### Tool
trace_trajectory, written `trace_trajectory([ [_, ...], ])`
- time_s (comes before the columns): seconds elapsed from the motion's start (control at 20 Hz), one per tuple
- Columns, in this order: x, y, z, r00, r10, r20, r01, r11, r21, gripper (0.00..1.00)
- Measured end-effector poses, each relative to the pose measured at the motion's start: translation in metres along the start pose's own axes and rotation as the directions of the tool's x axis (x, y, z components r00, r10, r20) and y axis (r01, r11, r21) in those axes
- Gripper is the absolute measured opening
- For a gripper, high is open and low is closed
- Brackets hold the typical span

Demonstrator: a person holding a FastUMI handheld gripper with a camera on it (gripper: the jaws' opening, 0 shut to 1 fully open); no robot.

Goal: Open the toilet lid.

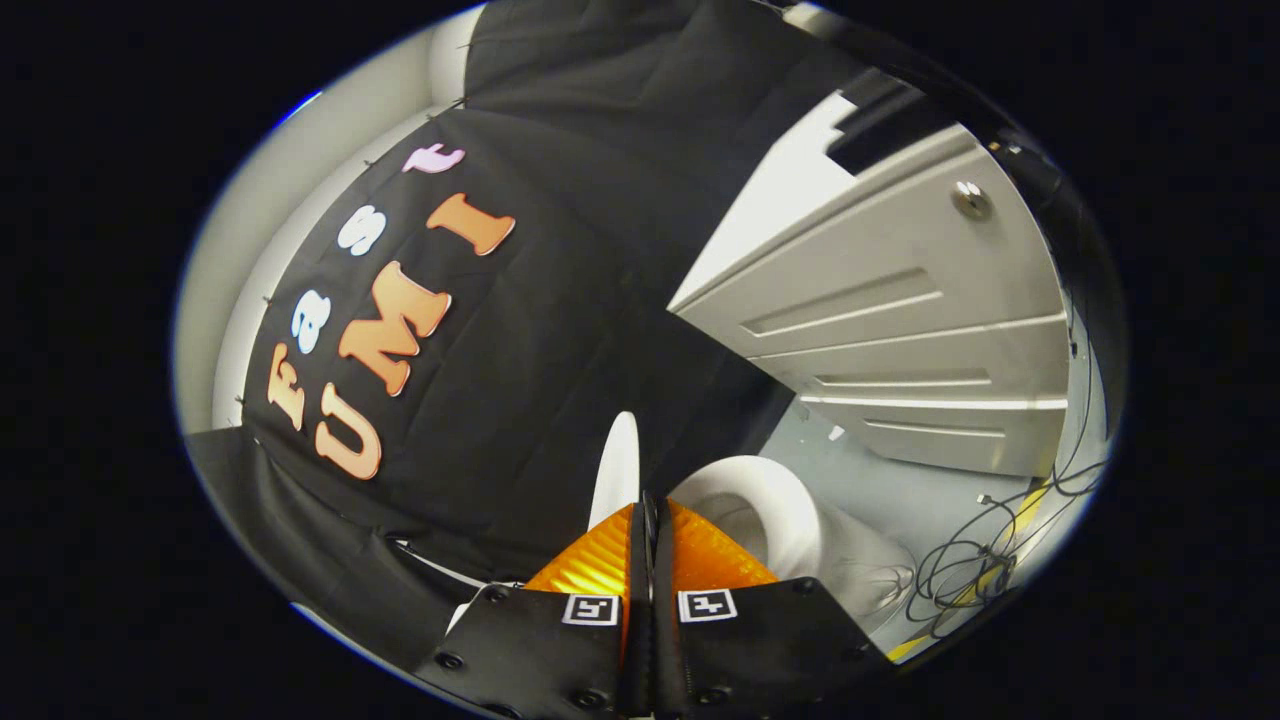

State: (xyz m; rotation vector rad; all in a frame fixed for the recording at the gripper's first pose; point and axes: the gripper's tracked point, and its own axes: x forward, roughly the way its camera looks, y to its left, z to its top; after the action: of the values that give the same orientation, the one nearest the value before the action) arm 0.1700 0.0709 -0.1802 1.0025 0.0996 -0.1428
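Black cloth [560, 330] forms the backdrop of the booth, hung as its wall behind everything that is seen from the gripper view.

Nearest the camera, the gripper [650, 515] is seen with its two orange fingers [600, 560] brought together so that no gap is left between the tips; nothing can be made out pinched between them, so the fingers are taken to be clenched on nothing. A small square marker [590, 609] is carried on the black base of each finger.

Just ahead of the fingertips, the toilet lid [617, 470] is seen edge-on as a thin white blade, standing raised and close to upright, with its lower end hidden behind the fingers. Whether it is touched by the fingertips cannot be told. Just beside it, on the right, the white toilet seat [770, 500] and bowl are seen uncovered.

Beyond the toilet, a tangle of dark cables [970, 570] lies on the pale floor [900, 500] near a yellow strip. Farther still, a white panelled door [900, 310] with a round metal knob [970, 200] is seen.
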Motion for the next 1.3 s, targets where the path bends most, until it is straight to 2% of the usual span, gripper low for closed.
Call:
trace_trajectory([
  [0.15,-0.001,0.061,0.005,0.995,0.095,-0.002,-0.094,0.987,-0.133,0.08],
  [0.25,0.002,0.108,0.002,0.988,0.152,-0.012,-0.151,0.961,-0.233,0.08],
  [0.45,-0.007,0.168,-0.008,0.986,0.162,-0.028,-0.158,0.885,-0.438,0.08],
  [0.95,-0.028,0.261,-0.037,0.980,0.193,-0.052,-0.195,0.858,-0.476,0.08],
  [1.3,-0.046,0.336,-0.079,0.965,0.247,-0.087,-0.252,0.787,-0.564,0.08],
])
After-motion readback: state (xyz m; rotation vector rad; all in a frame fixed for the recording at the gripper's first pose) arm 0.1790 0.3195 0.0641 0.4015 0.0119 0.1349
